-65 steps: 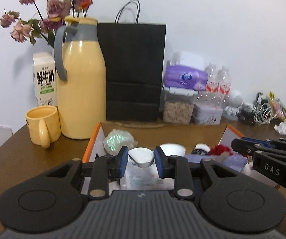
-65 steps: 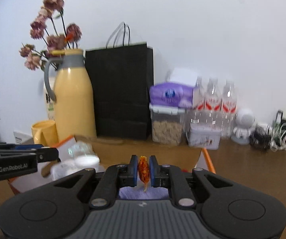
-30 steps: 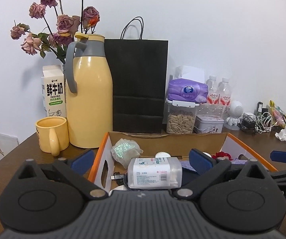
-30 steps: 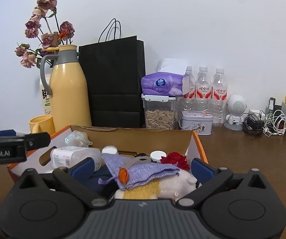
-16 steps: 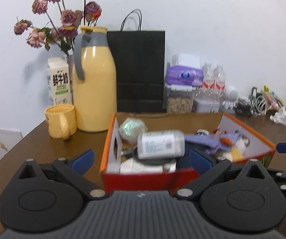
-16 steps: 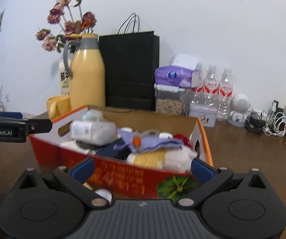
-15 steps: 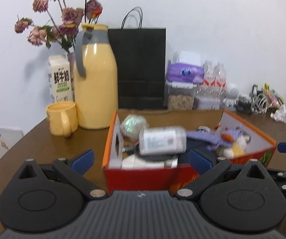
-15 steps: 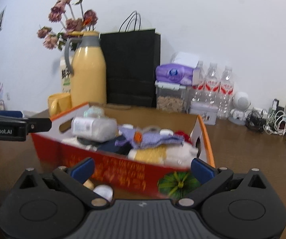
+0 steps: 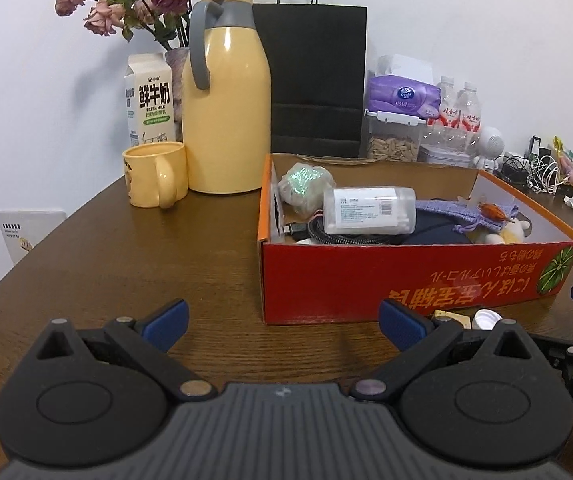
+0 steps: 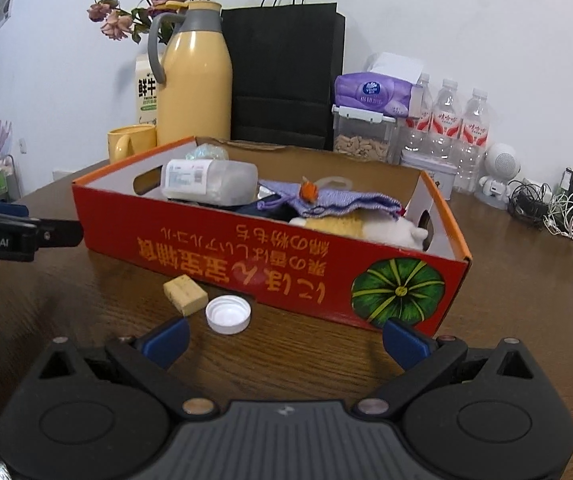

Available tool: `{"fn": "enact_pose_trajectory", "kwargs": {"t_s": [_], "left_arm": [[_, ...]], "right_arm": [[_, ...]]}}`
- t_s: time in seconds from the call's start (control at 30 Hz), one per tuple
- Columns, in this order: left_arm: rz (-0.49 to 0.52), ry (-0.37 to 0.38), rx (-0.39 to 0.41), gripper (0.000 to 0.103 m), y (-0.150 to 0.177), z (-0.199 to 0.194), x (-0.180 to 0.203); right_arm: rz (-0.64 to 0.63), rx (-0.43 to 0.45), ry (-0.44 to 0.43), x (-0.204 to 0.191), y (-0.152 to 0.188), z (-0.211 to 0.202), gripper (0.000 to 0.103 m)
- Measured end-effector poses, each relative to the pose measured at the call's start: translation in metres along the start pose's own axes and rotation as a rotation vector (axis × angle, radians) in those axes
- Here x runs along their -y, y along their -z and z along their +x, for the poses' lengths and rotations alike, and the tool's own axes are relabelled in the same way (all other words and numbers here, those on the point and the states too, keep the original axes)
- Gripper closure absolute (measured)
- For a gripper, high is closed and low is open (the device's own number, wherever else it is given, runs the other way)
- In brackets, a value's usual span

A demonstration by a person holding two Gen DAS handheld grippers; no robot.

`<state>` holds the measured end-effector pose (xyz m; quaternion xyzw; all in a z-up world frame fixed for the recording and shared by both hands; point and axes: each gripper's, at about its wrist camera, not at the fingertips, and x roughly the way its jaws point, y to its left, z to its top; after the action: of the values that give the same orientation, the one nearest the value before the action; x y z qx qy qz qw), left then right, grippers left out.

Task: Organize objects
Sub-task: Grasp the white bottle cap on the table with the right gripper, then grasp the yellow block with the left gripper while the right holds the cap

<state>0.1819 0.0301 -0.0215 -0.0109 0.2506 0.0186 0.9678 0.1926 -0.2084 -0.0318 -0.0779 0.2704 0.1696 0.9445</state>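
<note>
left gripper (image 9: pixel 282 320): I've got it spread wide, empty, low over the table (image 9: pixel 106 280)
right gripper (image 10: pixel 284 334): mine too, wide, nothing held
box (image 10: pixel 246 256): red carton at 12 o'clock of both cameras, holding a clear bottle (image 10: pixel 210 182), a purple pouch (image 10: pixel 334 200) and a plush toy (image 10: pixel 366 230)
loose items: yellow block (image 10: pixel 185 294) and white cap (image 10: pixel 228 314) on the table at 11 o'clock of the right gripper, just beside the box front
thermos (image 9: pixel 226 96): upright at 11 o'clock beyond the box, mug (image 9: pixel 156 174) beside it
</note>
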Motion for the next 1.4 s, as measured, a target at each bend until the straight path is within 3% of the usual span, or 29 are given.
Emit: {"fn": "enact_pose_trajectory", "kwargs": {"t_s": [0.17, 0.3, 0.43, 0.77, 0.87, 1.4], "left_arm": [[-0.007, 0.006, 0.003, 0.0, 0.001, 0.0, -0.002], [-0.012, 0.013, 0.004, 0.0, 0.0, -0.001, -0.002], [-0.013, 0.018, 0.005, 0.0, 0.0, -0.003, -0.002], [-0.009, 0.023, 0.003, 0.0, 0.001, -0.003, 0.0], [-0.008, 0.021, 0.002, 0.0, 0.001, -0.003, 0.0], [0.004, 0.016, -0.025, 0.0, 0.005, 0.004, 0.003]], "right_arm": [[0.011, -0.015, -0.004, -0.003, 0.0, 0.005, 0.007], [0.019, -0.028, -0.023, -0.007, -0.002, 0.011, 0.028], [0.021, -0.044, -0.052, -0.014, -0.007, 0.018, 0.041], [0.038, -0.076, -0.082, -0.019, -0.013, 0.035, 0.059], [0.031, -0.071, -0.1, -0.02, -0.013, 0.035, 0.075], [0.024, -0.012, -0.071, -0.018, -0.011, 0.021, 0.076]]}}
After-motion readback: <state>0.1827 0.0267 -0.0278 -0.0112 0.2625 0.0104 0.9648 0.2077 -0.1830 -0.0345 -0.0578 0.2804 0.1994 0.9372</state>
